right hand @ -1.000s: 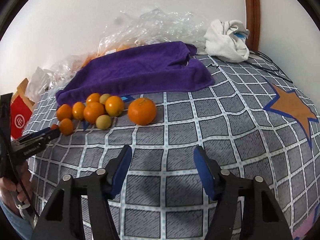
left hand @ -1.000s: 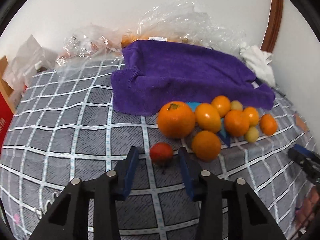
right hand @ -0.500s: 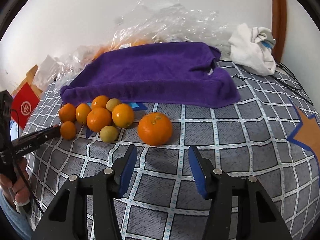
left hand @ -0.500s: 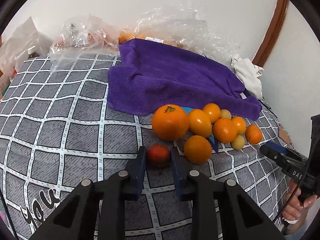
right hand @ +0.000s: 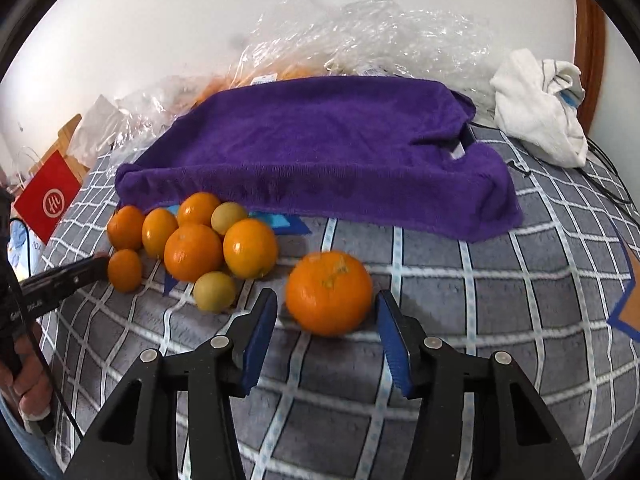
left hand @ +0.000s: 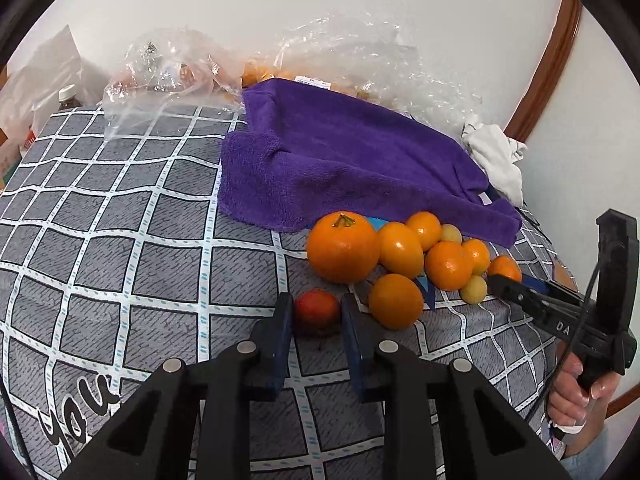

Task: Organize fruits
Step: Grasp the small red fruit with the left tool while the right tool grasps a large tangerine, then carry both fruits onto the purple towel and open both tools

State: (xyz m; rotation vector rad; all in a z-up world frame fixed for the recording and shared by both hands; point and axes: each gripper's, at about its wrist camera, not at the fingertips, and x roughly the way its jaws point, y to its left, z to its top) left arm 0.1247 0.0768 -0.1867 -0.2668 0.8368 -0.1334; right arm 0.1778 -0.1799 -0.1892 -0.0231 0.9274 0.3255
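1. Landmark: a purple towel [left hand: 352, 168] lies on the grey checked cover [left hand: 120, 240]; every position below is given relative to it.
2. Left gripper [left hand: 316, 312]: its blue fingers stand narrowly apart on either side of a small red fruit [left hand: 316, 309], which sits on the cover in front of the towel's left part. The pads lie close against the fruit's sides; whether they press on it cannot be told.
3. Right gripper [right hand: 326, 312]: its fingers are spread wide around the large orange [right hand: 329, 292], with a gap on both sides and no contact. The orange rests on the cover in front of the towel's middle.
4. Cluster of smaller oranges [right hand: 192, 252] and two yellow-green fruits [right hand: 214, 291]: grouped, touching one another, just in front of the towel's front edge, left of the large orange in the right wrist view.
5. Clear plastic bags [right hand: 360, 32] lie behind the towel against the wall.
6. A white cloth [right hand: 536, 108] is bunched beside the towel's right end.
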